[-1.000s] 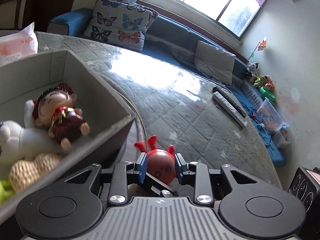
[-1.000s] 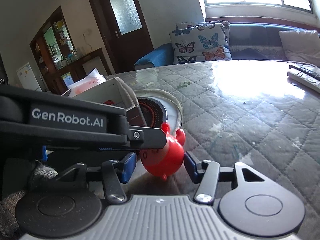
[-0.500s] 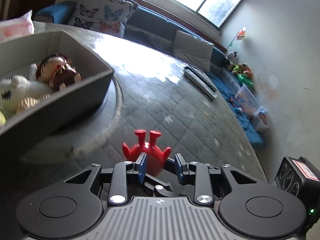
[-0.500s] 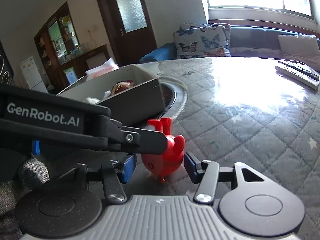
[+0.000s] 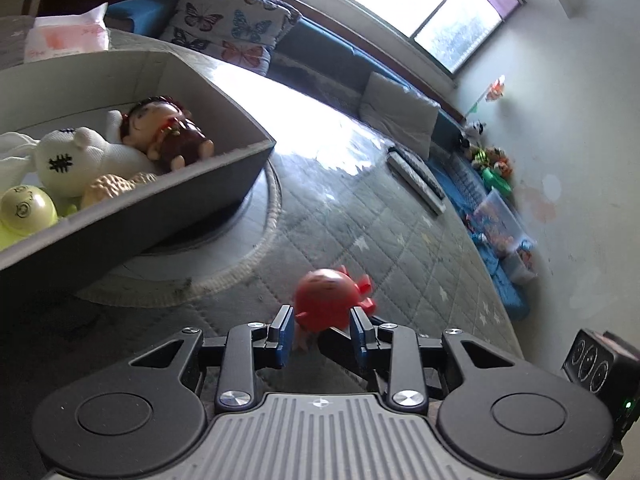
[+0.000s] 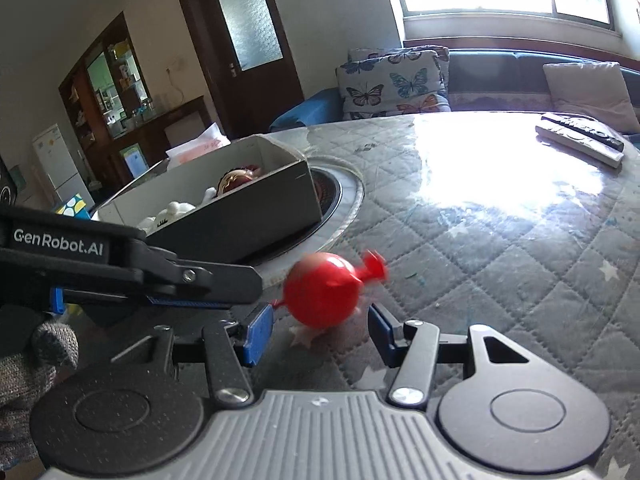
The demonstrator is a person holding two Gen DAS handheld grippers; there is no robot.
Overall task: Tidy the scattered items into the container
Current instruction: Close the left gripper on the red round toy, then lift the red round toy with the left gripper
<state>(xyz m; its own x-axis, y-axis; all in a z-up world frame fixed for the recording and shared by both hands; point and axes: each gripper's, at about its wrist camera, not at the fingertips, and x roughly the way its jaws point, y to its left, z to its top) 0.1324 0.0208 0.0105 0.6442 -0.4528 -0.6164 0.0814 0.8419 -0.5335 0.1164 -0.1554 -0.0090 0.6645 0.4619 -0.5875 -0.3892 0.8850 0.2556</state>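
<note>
A small red toy (image 5: 326, 300) with little red knobs sits on the gray quilted table cover (image 5: 400, 248). It looks blurry in both views. In the left wrist view it is in front of the left gripper (image 5: 322, 338), just past the blue pads (image 5: 285, 334). The pads stand a little apart and do not squeeze the toy, so the left claw is open, not wide. In the right wrist view the same red toy (image 6: 322, 290) lies in front of the right gripper (image 6: 316, 332). Its blue pads (image 6: 256, 334) are far apart, one on each side, and there is a gap between them and the toy. The right claw is wide open and holds nothing.

The gray box (image 5: 168, 216) is to the left of the toy, near it but not touching it. It rests on a round plate thing set in the table. Inside the box there is a doll with dark hair (image 5: 164, 130), a white plush toy (image 5: 76, 160), a tan knobbly toy (image 5: 112, 188) and a yellow-green ball with a face (image 5: 26, 210). A pink and white tissue pack (image 5: 68, 38) sits behind the box.

Two remote controls (image 6: 580, 140) lie far across the table, near the sofa. A butterfly pillow (image 6: 394, 84) leans on the sofa.

In the right wrist view the black arm of the left gripper (image 6: 132, 272) reaches in from the left.
</note>
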